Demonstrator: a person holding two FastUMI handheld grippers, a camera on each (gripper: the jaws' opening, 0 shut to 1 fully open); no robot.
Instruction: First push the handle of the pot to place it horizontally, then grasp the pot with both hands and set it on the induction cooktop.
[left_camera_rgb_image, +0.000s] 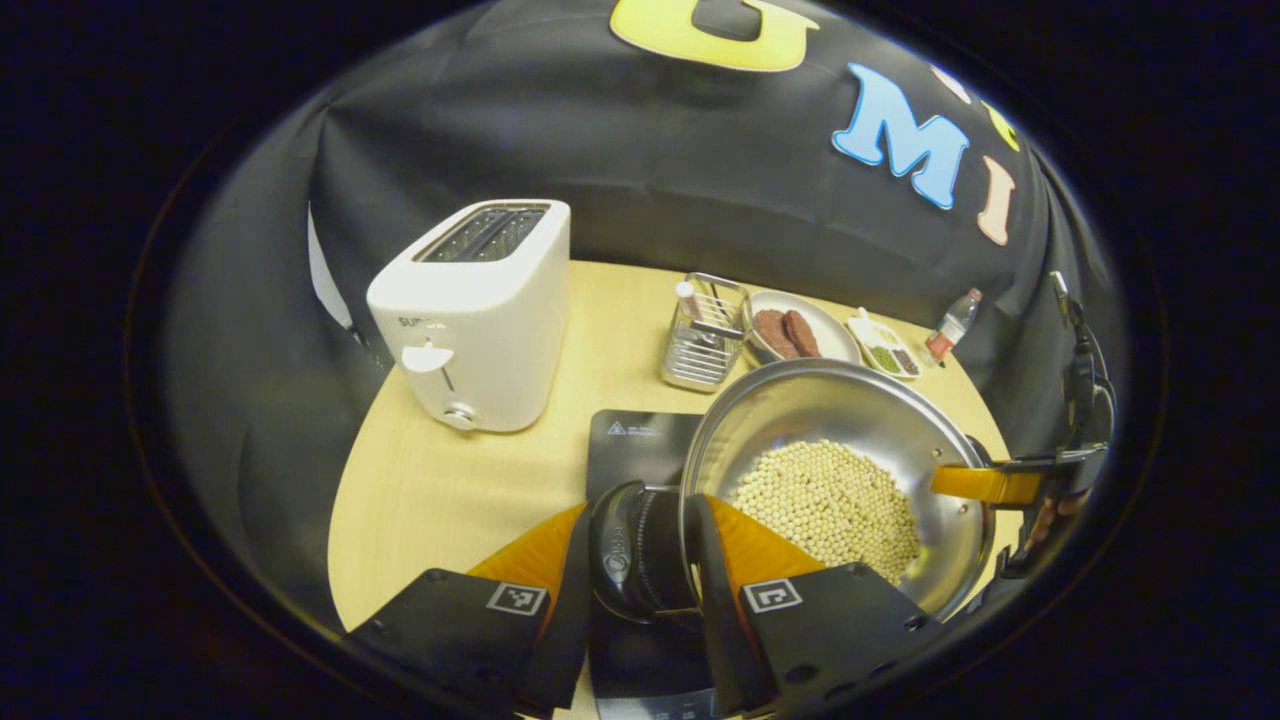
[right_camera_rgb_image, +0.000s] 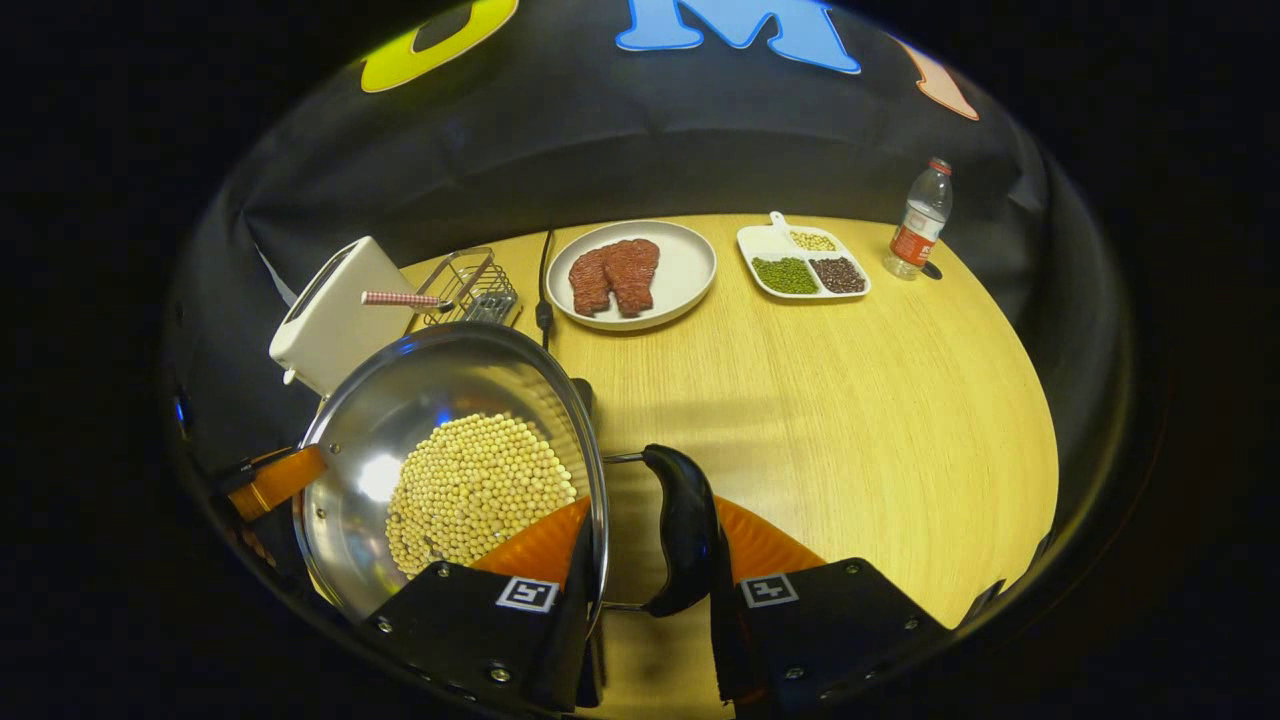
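Observation:
The steel pot (left_camera_rgb_image: 850, 420) holds a heap of pale soybeans (left_camera_rgb_image: 830, 500) and hangs between both grippers, over the black induction cooktop (left_camera_rgb_image: 640, 440). My left gripper (left_camera_rgb_image: 643, 512) is shut on the pot's thick black long handle (left_camera_rgb_image: 630, 550), which points straight at the camera. In the right gripper view, the pot (right_camera_rgb_image: 400, 420) sits at lower left. My right gripper (right_camera_rgb_image: 650, 515) is shut on the black loop handle (right_camera_rgb_image: 685, 530) at the rim. The far gripper shows as an orange finger (left_camera_rgb_image: 985, 485) across the pot, and likewise in the right gripper view (right_camera_rgb_image: 275, 480).
A white toaster (left_camera_rgb_image: 480, 310) stands left of the cooktop, with a wire rack (left_camera_rgb_image: 705, 335) behind it. A plate of meat (right_camera_rgb_image: 630, 270), a divided dish of beans (right_camera_rgb_image: 805, 265) and a bottle (right_camera_rgb_image: 920, 220) line the back. Bare wooden table (right_camera_rgb_image: 850, 400) spreads to the right.

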